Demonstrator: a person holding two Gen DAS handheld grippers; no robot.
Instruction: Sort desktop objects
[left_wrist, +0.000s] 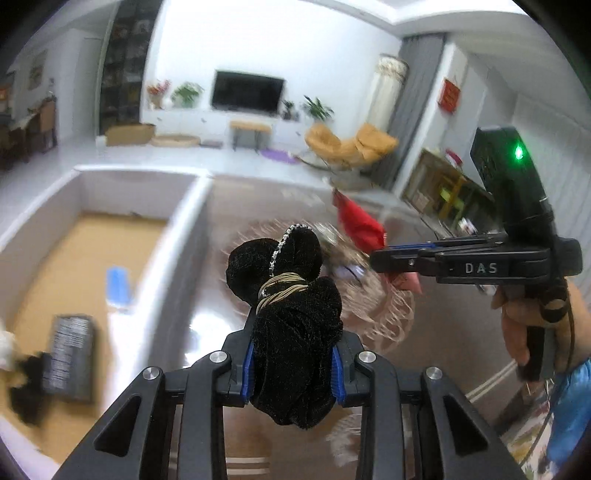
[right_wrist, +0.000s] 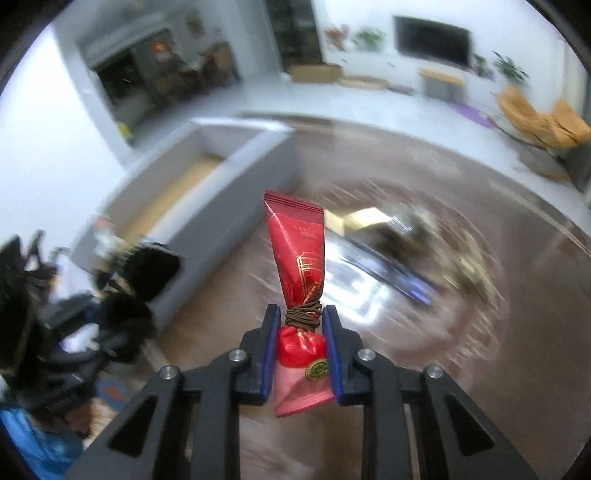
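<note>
My left gripper (left_wrist: 292, 363) is shut on a black velvet scrunchie (left_wrist: 291, 291) wound with a thin tan band and a small bead chain, held above the brown table. My right gripper (right_wrist: 300, 321) is shut on a red foil packet (right_wrist: 297, 251) tied at the middle with a brown elastic band. In the left wrist view the right gripper (left_wrist: 376, 254) reaches in from the right with the red packet (left_wrist: 356, 221) at its tip, over a wire basket (left_wrist: 373, 314). The left gripper with the scrunchie (right_wrist: 147, 269) shows blurred at the left of the right wrist view.
A white-walled box with a tan floor (left_wrist: 88, 258) stands left of the basket and holds a blue item (left_wrist: 118, 286) and a dark packet (left_wrist: 70, 358). The same box (right_wrist: 207, 184) shows in the right wrist view. Blurred small items (right_wrist: 406, 236) lie on the brown table.
</note>
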